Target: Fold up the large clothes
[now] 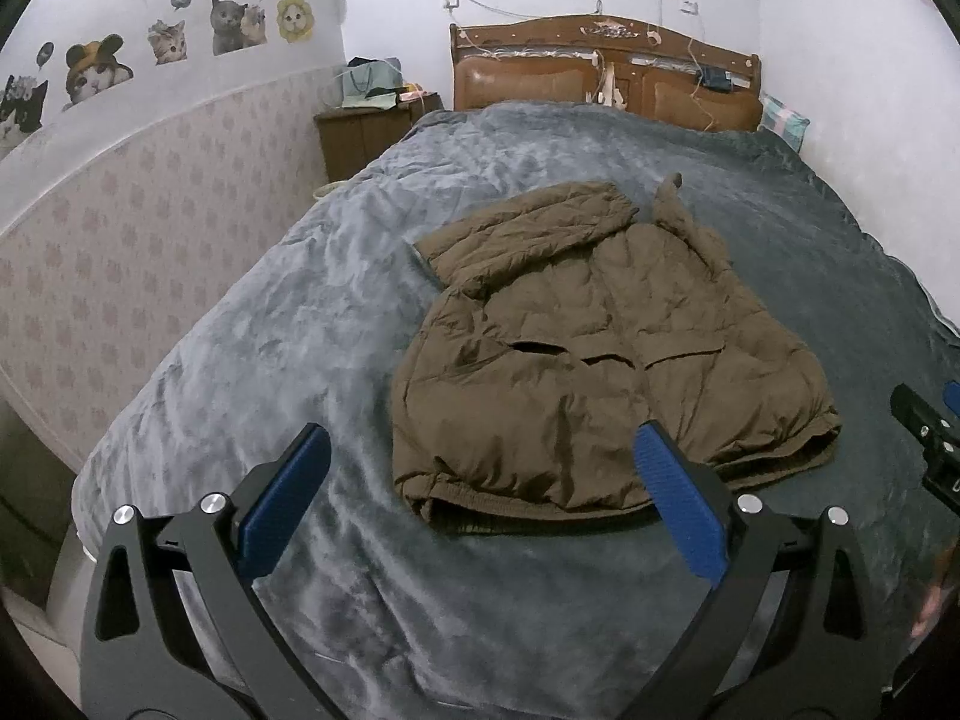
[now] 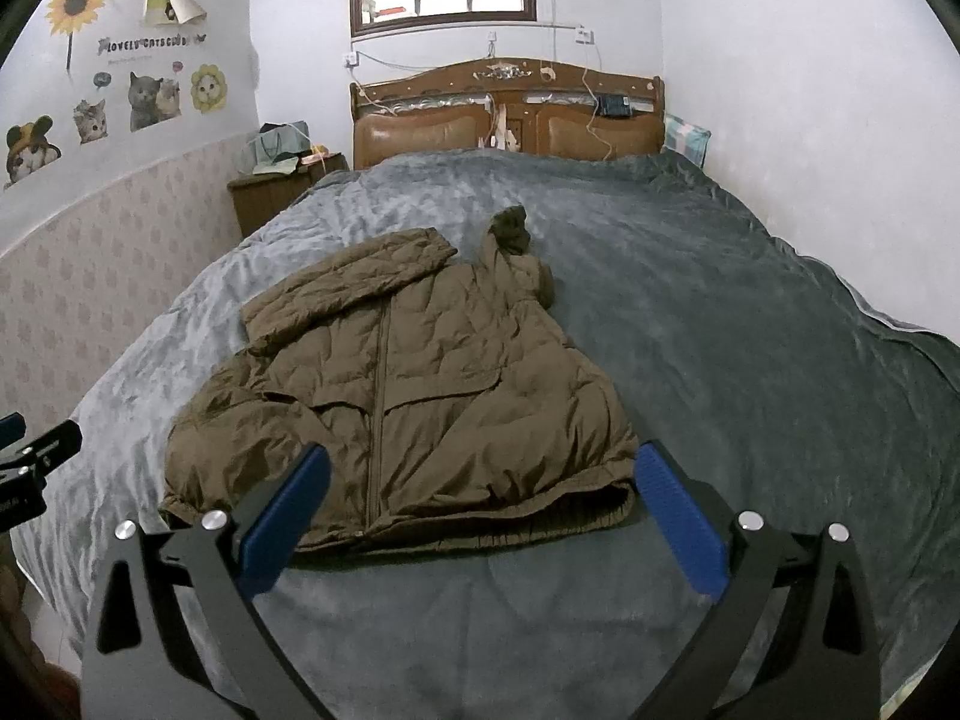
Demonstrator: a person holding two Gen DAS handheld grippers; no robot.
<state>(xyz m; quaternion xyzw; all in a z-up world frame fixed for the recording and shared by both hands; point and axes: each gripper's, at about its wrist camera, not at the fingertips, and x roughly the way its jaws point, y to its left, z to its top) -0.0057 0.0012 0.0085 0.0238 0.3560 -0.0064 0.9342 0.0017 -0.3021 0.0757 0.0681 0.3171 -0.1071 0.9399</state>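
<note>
An olive-brown puffer jacket [image 1: 600, 354] lies front up on the grey blanket of the bed [image 1: 300, 312], hem toward me. One sleeve is folded across its upper chest; the other sleeve points toward the headboard. It also shows in the right wrist view [image 2: 408, 396]. My left gripper [image 1: 480, 462] is open and empty, held above the blanket just short of the hem's left part. My right gripper [image 2: 480, 474] is open and empty, above the hem's right part. Each gripper shows at the edge of the other's view: the right gripper [image 1: 927, 438], the left gripper [image 2: 30, 468].
A wooden headboard [image 2: 510, 120] with cables stands at the far end of the bed. A nightstand [image 2: 270, 186] with bags stands at the far left by the wall with cat stickers [image 1: 174, 42]. A pillow [image 2: 687, 135] lies at the far right corner.
</note>
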